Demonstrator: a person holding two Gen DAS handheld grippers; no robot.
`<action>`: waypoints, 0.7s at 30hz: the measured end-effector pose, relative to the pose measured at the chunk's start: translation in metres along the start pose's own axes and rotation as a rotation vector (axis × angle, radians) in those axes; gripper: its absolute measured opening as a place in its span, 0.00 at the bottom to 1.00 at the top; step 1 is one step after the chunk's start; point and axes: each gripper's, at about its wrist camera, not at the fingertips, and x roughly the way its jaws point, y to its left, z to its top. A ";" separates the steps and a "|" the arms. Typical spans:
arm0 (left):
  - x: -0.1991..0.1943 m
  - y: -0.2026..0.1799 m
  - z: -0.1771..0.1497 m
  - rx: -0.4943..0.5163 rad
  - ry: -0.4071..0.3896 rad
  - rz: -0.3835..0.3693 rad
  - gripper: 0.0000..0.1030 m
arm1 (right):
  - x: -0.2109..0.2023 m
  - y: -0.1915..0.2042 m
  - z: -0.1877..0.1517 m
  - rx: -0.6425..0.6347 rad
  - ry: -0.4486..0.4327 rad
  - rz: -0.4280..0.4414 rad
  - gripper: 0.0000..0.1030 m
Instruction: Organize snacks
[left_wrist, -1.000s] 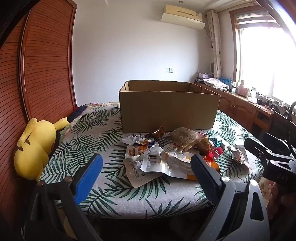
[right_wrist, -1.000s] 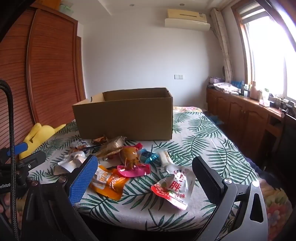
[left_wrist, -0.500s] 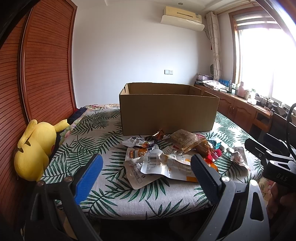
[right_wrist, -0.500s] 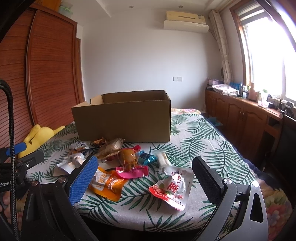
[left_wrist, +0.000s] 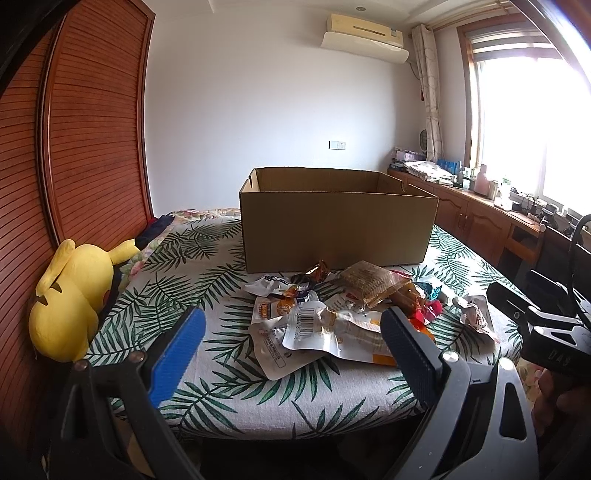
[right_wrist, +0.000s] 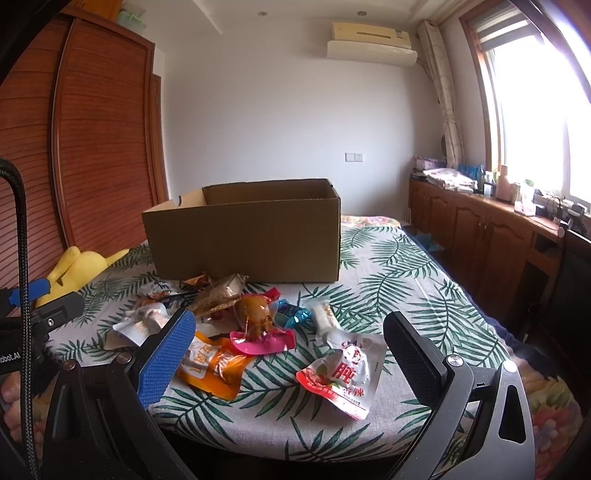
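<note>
A pile of snack packets lies on the leaf-print table in front of an open cardboard box (left_wrist: 338, 229), also in the right wrist view (right_wrist: 243, 236). Among them are a white barcode pouch (left_wrist: 321, 330), a clear cracker bag (left_wrist: 371, 280), a red and white pouch (right_wrist: 343, 374), an orange pouch (right_wrist: 210, 365) and a pink-wrapped brown snack (right_wrist: 258, 321). My left gripper (left_wrist: 293, 347) is open and empty, just short of the table's near edge. My right gripper (right_wrist: 286, 350) is open and empty, also at the near edge.
A yellow plush toy (left_wrist: 72, 288) sits at the table's left side by the wooden wardrobe (left_wrist: 85, 140). A low wooden cabinet (right_wrist: 491, 236) with clutter runs along the right wall under the window. The table's near edge (left_wrist: 288, 428) lies just ahead of both grippers.
Both views have tilted slightly, so the box and snacks sit a little lower in frame. Nothing on the table has moved, and both grippers stay open.
</note>
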 end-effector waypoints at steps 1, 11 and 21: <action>-0.001 0.001 0.001 0.000 -0.001 0.000 0.94 | 0.000 0.001 0.000 0.001 -0.001 0.000 1.00; -0.003 0.002 0.003 -0.006 -0.010 0.001 0.94 | 0.000 0.000 0.000 -0.001 -0.003 -0.003 1.00; -0.004 0.002 0.001 -0.005 -0.010 0.001 0.94 | -0.001 0.000 -0.001 -0.001 -0.001 -0.003 1.00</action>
